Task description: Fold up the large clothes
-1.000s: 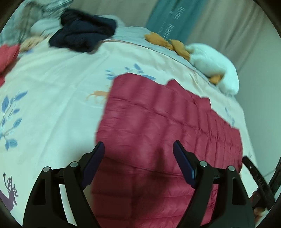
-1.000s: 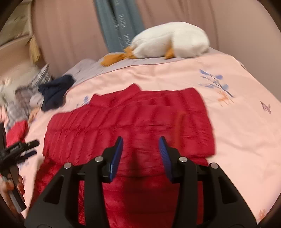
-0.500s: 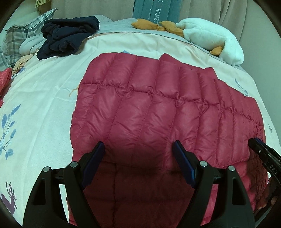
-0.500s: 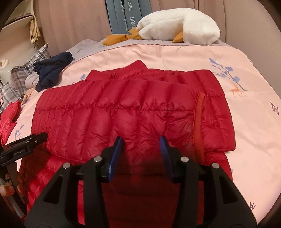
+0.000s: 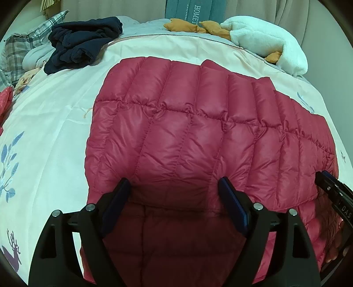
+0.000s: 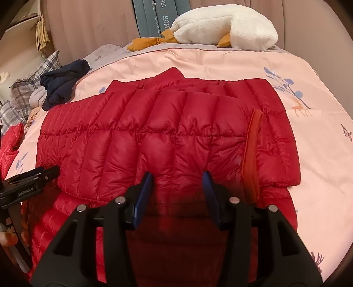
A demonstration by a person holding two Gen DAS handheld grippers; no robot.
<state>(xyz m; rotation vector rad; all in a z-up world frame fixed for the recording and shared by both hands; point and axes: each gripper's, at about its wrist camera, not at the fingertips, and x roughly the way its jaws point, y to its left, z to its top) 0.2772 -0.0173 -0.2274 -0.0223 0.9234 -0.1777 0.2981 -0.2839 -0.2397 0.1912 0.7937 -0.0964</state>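
Note:
A red quilted down jacket [image 5: 187,136] [image 6: 167,136] lies flat on the bed, back up, with both sleeves folded across it; an orange-red cuff [image 6: 252,154] shows at its right. My left gripper [image 5: 174,187] hovers open over the jacket's near left part, nothing between its fingers. My right gripper [image 6: 177,178] is open over the near middle, just left of the cuff. Each gripper shows at the edge of the other's view: the right gripper [image 5: 335,198] and the left gripper [image 6: 28,181].
The pale pink duvet [image 6: 320,154] with leaf and deer prints covers the bed. A dark navy garment [image 5: 81,46] [image 6: 61,86] lies far left by plaid pillows [image 5: 15,48]. A white plush goose [image 6: 222,28] and a teal cushion [image 5: 187,8] sit at the head. Another red garment [image 6: 11,143] lies left.
Both views have swung and steadied over the jacket, which now fills the middle of each. The grippers stay open; the jacket has not visibly shifted.

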